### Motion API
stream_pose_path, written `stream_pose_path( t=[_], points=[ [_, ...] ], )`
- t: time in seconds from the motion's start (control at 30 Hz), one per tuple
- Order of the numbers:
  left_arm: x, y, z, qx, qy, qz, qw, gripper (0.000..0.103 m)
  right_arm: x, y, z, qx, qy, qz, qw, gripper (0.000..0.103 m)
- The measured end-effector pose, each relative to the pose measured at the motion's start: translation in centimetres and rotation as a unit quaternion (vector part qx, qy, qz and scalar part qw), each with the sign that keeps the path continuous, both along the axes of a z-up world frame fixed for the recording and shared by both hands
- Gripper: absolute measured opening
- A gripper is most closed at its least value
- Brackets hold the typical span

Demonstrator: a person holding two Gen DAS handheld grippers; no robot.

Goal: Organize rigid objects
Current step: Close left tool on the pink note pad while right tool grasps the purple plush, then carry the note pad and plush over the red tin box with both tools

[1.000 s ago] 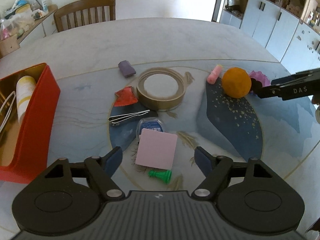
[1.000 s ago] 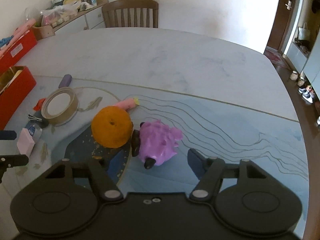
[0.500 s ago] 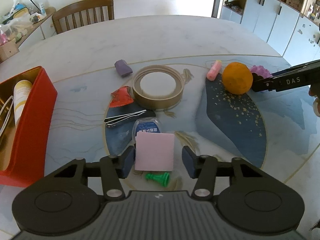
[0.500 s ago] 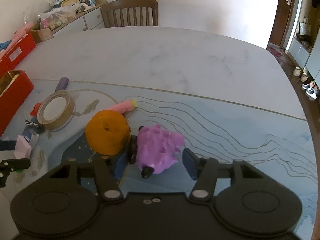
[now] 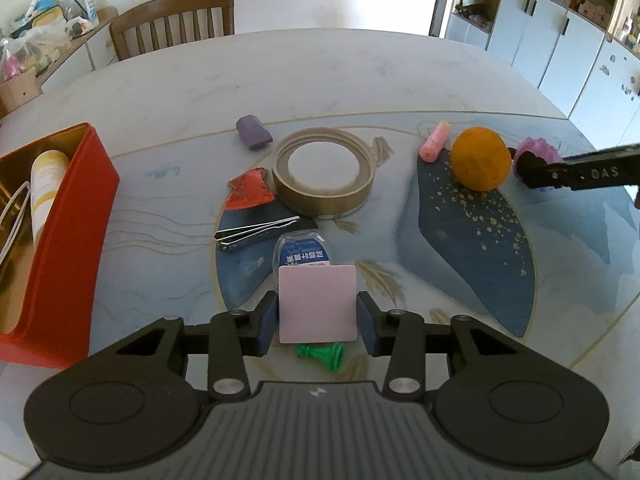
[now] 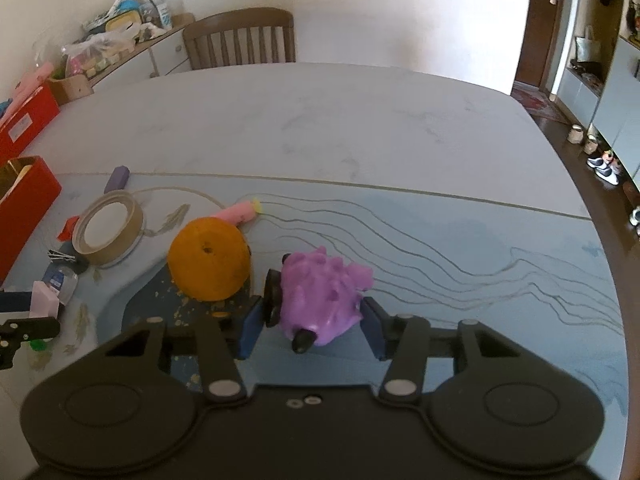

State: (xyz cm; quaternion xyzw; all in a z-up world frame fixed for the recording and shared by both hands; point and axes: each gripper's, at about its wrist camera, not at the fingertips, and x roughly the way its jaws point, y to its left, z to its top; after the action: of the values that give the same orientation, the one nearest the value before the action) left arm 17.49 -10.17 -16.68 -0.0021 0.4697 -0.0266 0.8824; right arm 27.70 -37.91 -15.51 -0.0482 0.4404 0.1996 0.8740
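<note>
My left gripper (image 5: pixel 318 322) is shut on a pink square pad (image 5: pixel 317 304), its blue fingers pressed against both sides. A green chess-like piece (image 5: pixel 322 354) lies under it and a blue-labelled packet (image 5: pixel 304 254) just beyond. My right gripper (image 6: pixel 312 326) is shut on a purple spiky toy (image 6: pixel 320 296) with black wheels. An orange (image 6: pixel 208 264) sits just left of that toy. The right gripper also shows in the left wrist view (image 5: pixel 532 170).
A tape roll (image 5: pixel 324 172), a red wrapper (image 5: pixel 248 190), metal tweezers (image 5: pixel 256 230), a purple eraser (image 5: pixel 253 132) and a pink stick (image 5: pixel 434 146) lie on the table. A red box (image 5: pixel 56 240) with a white bottle stands at left. A chair (image 5: pixel 172 20) is beyond the table.
Both grippers closed: the left onto the pink pad, the right onto the purple toy. Both moved slightly forward over their objects.
</note>
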Motion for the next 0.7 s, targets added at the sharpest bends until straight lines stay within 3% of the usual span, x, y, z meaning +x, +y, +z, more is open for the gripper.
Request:
stream_pose_path(
  t=[0.33, 0.7],
  points=[
    [-0.7, 1.2, 1.2, -0.023, -0.006, 0.015, 0.9996, 0.041, -3.0, 0.0, 2.5, 0.006, -0.011, -0.011, 1.0, 0.051],
    [-2.3, 3.3, 4.7, -0.053, -0.022, 0.03, 0.9979, 0.041, -6.8, 3.5, 6.9, 0.025, -0.037, 0.017, 0.999, 0.051]
  ],
)
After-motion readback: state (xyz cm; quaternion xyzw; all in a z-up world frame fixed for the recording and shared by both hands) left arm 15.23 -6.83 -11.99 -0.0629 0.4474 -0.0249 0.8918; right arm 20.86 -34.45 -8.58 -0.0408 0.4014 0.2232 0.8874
